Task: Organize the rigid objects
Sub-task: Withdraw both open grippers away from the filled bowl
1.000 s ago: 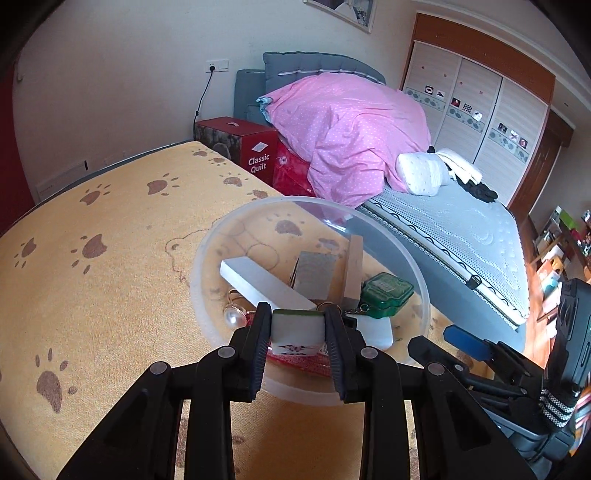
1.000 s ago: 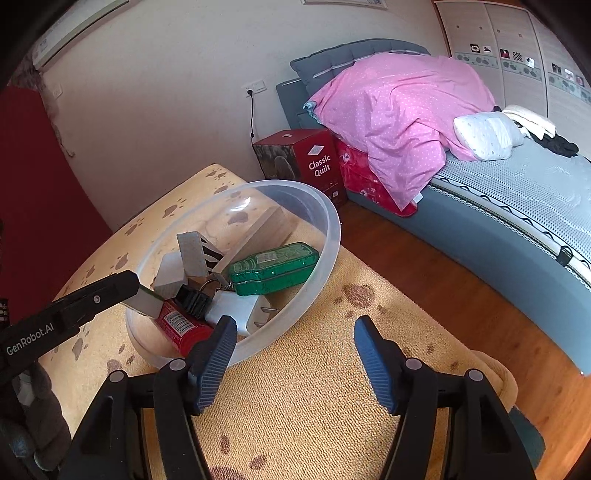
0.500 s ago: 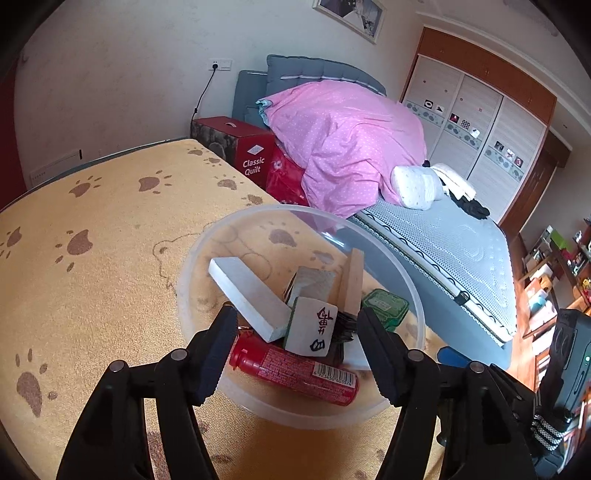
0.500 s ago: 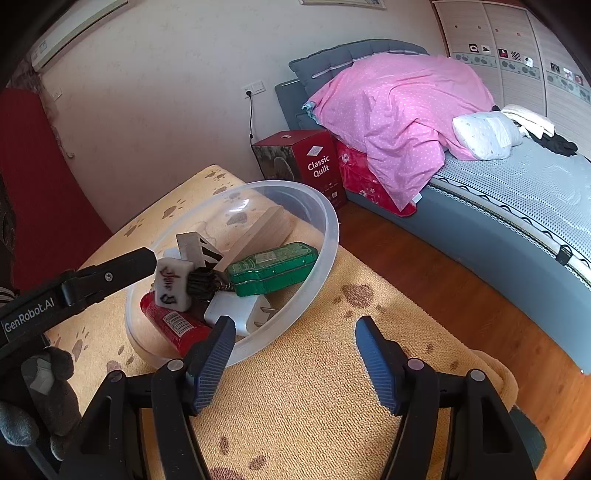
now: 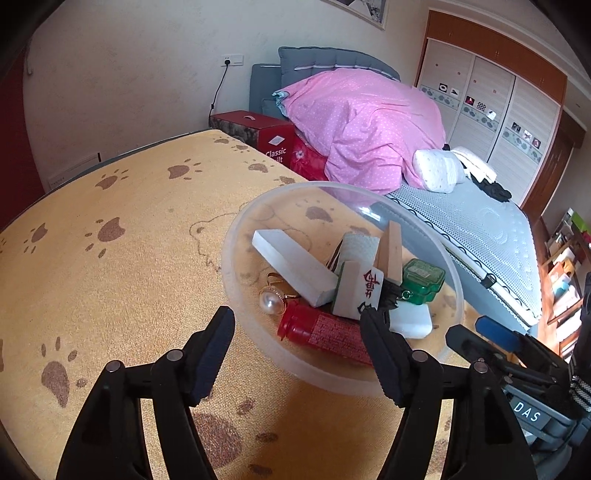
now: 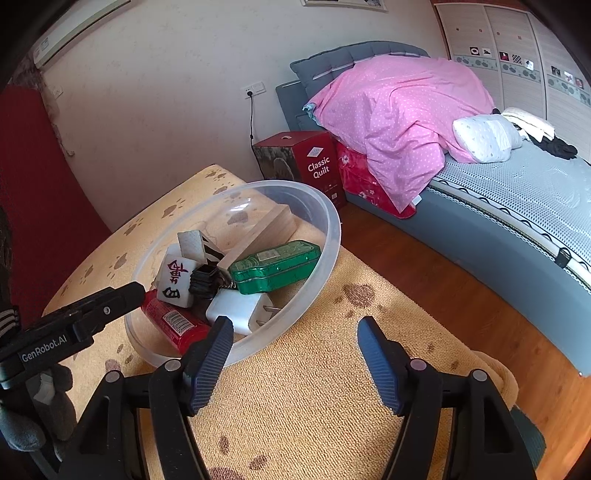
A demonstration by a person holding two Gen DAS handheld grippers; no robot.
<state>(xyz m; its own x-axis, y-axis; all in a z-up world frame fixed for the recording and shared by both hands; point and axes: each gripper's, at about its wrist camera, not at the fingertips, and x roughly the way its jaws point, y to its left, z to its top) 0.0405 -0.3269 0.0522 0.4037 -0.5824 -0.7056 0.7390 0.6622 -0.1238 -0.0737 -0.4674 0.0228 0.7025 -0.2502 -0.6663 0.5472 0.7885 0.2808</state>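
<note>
This is a bedroom in a home. A bed [image 6: 517, 192] with a grey padded headboard [image 5: 332, 61] stands by the wall, and a pink dotted quilt [image 5: 365, 122] lies heaped on it beside a white pillow [image 6: 484, 136]. A tall wardrobe [image 5: 491, 107] with sliding doors fills the far wall. A red box marked "Classic Quilt" [image 6: 310, 162] stands on the wooden floor [image 6: 424, 266]. A framed picture [image 5: 364, 9] hangs on the wall, and a yellow paw-print cloth [image 5: 110, 251] covers the near surface.
</note>
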